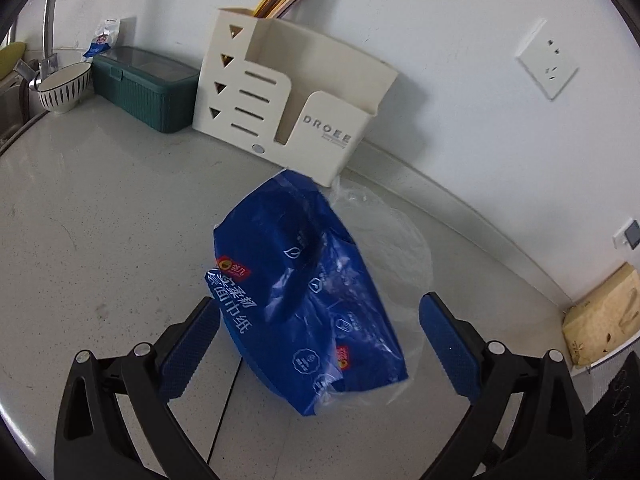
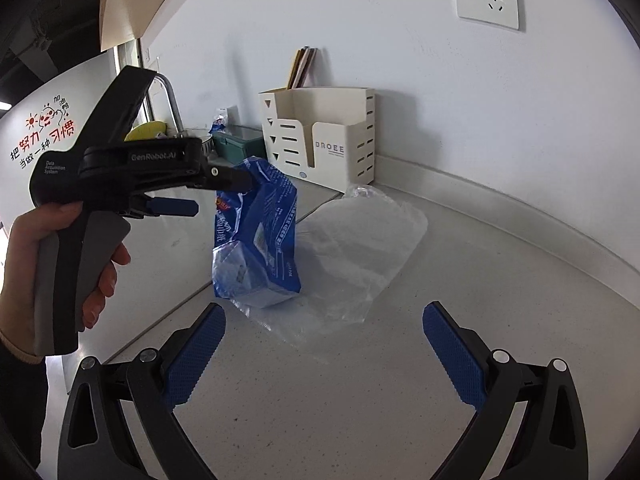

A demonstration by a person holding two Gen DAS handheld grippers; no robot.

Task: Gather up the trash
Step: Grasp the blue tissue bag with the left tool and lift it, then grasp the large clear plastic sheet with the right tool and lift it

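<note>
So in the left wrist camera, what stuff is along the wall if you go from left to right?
Striped bowl → green box → cream organizer → wall socket → tissue box.

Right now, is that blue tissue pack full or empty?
Empty, or nearly: the blue tissue pack is crumpled and caved in, its torn clear end shows little inside, and it stands on the countertop.

"DROEE" on the cream organizer [image 1: 328,130]; "GenRobot.AI" on the left gripper [image 2: 218,196]; wrapper print seemingly Chinese.
</note>
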